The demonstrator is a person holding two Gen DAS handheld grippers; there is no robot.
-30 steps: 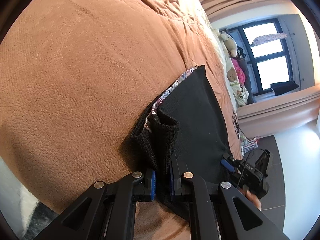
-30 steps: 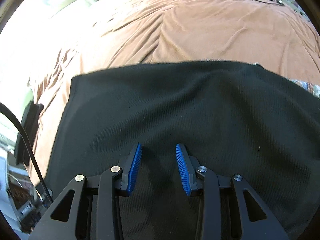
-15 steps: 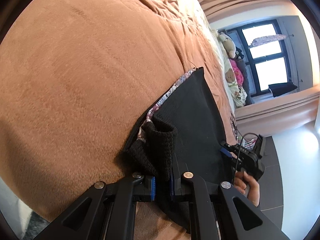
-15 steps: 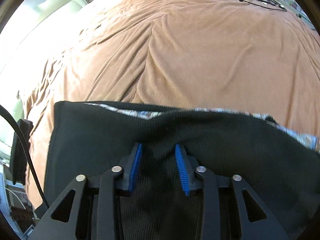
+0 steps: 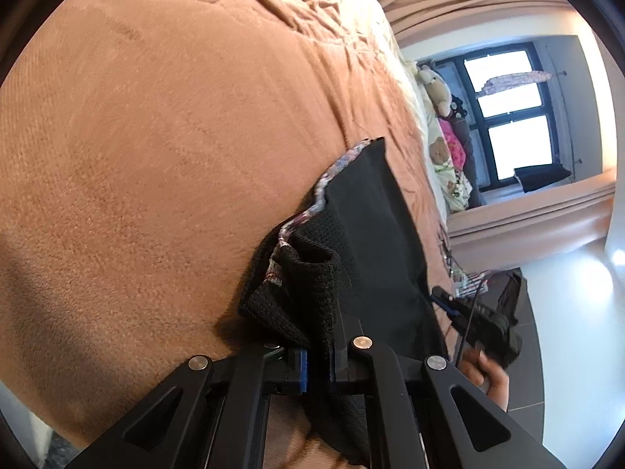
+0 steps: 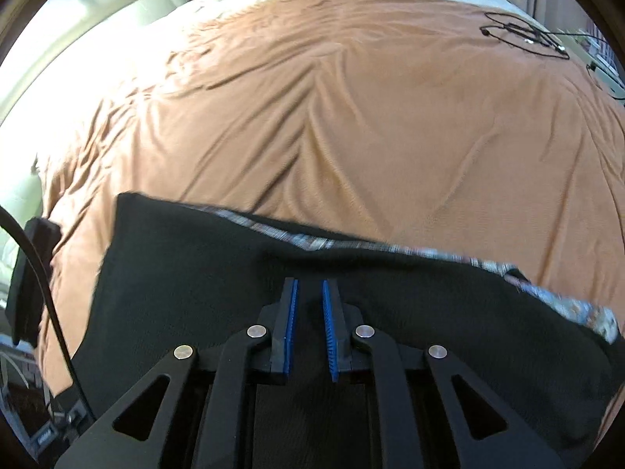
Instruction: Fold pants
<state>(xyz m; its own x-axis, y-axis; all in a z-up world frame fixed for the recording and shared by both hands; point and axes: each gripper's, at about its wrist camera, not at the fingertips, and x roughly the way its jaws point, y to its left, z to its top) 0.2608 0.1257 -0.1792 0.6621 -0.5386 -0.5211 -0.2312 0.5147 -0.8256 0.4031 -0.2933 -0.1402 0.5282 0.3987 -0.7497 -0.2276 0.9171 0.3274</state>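
Black knit pants (image 6: 390,332) lie at the near edge of the brown bedspread (image 6: 351,117), a patterned lining showing along their far edge. The left gripper (image 5: 318,363) is clamped on a bunched fold of them. The right gripper (image 6: 309,324) has just been closing, its jaws nearly together over the cloth; whether it has caught any cannot be told. A shallow pinch there would probably slip once lifted, leaving the fold skewed.

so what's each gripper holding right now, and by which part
The left gripper is shut on a bunched corner of the black pants. The right gripper has just been closing over their flat middle; a grip there cannot be told.
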